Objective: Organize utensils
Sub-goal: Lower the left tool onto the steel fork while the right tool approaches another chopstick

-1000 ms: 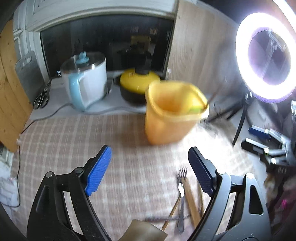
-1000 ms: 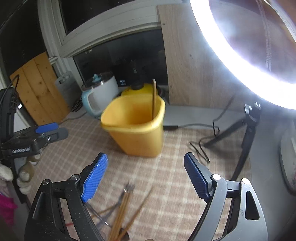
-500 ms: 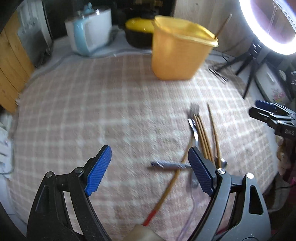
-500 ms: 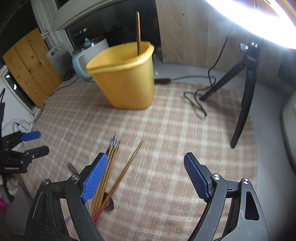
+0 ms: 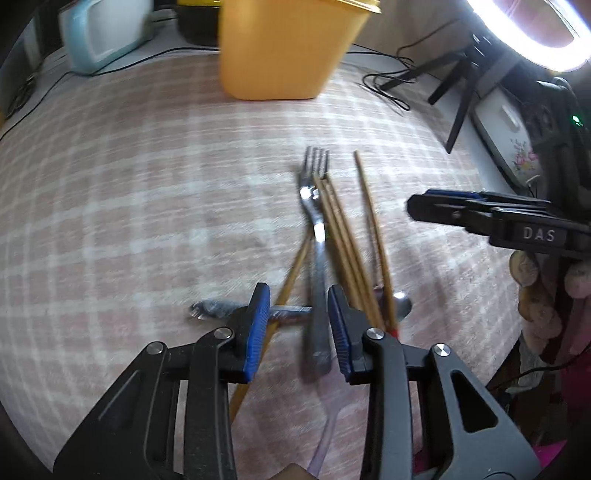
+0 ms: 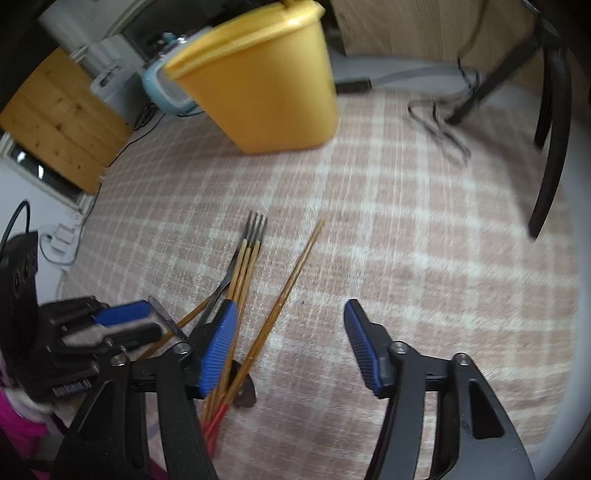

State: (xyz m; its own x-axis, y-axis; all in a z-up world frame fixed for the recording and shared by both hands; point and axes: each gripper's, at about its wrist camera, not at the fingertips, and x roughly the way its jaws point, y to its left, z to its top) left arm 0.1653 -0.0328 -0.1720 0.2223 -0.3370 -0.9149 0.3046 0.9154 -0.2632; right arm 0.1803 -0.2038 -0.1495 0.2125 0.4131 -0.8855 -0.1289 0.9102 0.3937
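A metal fork [image 5: 314, 206] lies on the checked cloth among several wooden chopsticks [image 5: 343, 240]. A spoon [image 5: 400, 304] lies under their red ends. My left gripper [image 5: 298, 325] hangs low over the pile. Its jaws are closing with the fork's handle between them, and the pads are still clear of it. My right gripper [image 6: 291, 347] is closing too, and one slanted chopstick [image 6: 291, 291] runs between its jaws by the left pad, untouched. The chopstick bundle [image 6: 245, 266] passes under that left pad. The yellow container [image 5: 284, 48] stands at the back.
A pale blue kettle [image 5: 99, 33] stands at the back left. Tripod legs [image 5: 458, 85] and black cables [image 5: 388, 92] lie at the back right under a ring light [image 5: 535, 37]. A small metal utensil [image 5: 210, 308] lies crosswise left of the fork. The cloth [image 5: 129, 184] spreads left.
Both grippers have dropped towards the cloth and tipped further down, so the utensil pile now fills the lower views. Both sets of jaws have narrowed, the left more.
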